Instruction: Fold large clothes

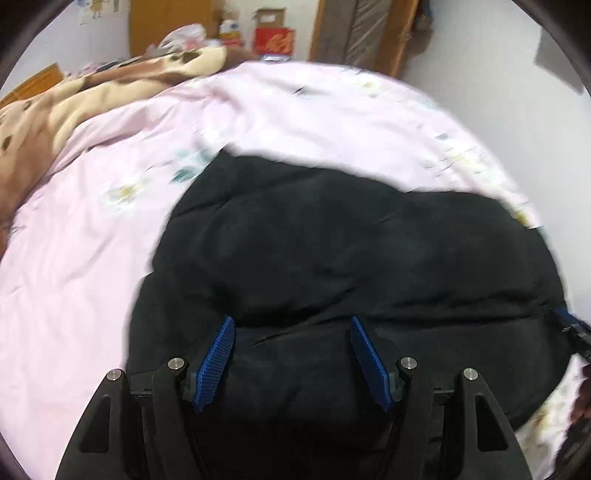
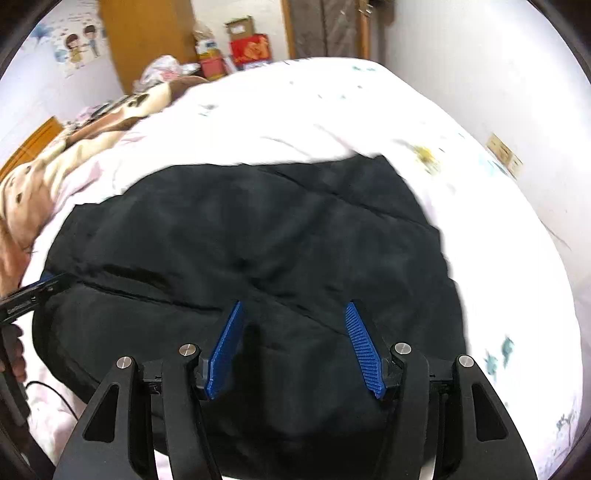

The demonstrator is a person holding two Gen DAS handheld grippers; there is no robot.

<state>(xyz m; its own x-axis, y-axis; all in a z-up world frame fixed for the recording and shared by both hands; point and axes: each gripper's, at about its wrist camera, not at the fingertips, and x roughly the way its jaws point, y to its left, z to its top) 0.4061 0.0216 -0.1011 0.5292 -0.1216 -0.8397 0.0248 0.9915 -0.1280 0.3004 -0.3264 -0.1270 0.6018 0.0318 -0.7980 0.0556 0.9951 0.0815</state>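
1. Grippers first: left gripper (image 1: 291,325) and right gripper (image 2: 293,310) both hover spread wide, holding nothing, over the black jacket (image 1: 332,258).
2. Jacket lies bunched on the pink bedsheet (image 1: 92,258).
3. Red box (image 2: 251,50) and cardboard box (image 2: 240,26) stand beyond; their writing is unreadable.

A padded jacket (image 1: 351,258) lies spread on a bed (image 1: 92,258), directly ahead of and beneath the left hand-held gripper (image 1: 292,325), whose fingers stand apart over the garment's near fold. The right hand-held gripper (image 2: 294,310) hangs over the same jacket, fingers likewise spread; at its far left the left hand-held gripper's tip meets the jacket's edge. Beyond the jacket the bed runs on toward the wall. A patterned blanket (image 1: 74,107) is bunched on the bed to the far left of both grippers. Boxes (image 2: 249,44) stand behind the bed, ahead of the grippers
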